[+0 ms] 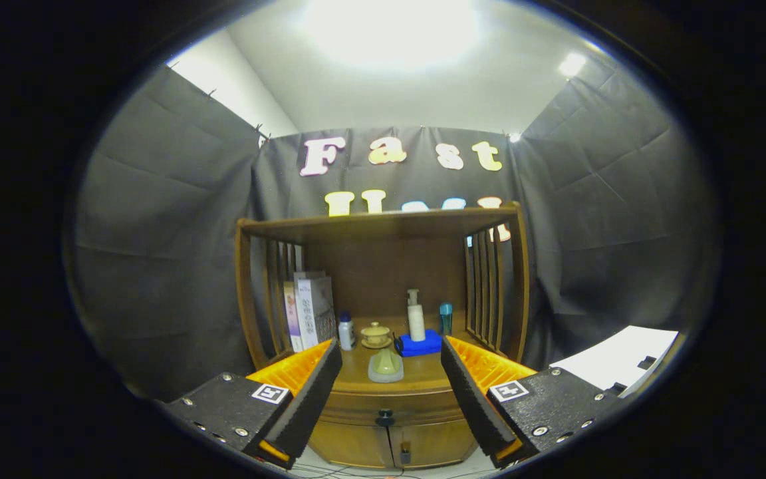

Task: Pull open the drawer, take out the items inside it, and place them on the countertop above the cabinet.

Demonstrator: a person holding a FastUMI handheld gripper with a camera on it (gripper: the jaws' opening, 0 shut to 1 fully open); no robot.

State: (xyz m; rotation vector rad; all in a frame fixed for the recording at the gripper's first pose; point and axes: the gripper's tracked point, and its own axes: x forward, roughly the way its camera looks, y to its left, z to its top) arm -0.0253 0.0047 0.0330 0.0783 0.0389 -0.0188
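Tool (389, 392) spread wide before the wooden cabinet (383, 319), gripping nothing

Drawer (386, 407) with its dark knob (385, 418) sits closed, low centre of the frame between the fingers; above it on the counter (423, 367): a pale green soap dish (385, 366), a lidded cup (376, 334), a pump bottle (415, 317) on a blue block (421, 344), a small white bottle (346, 332), boxes (311, 311) at left.

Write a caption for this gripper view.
Open gripper facing a wooden cabinet, its drawer shut, bottles on the countertop.
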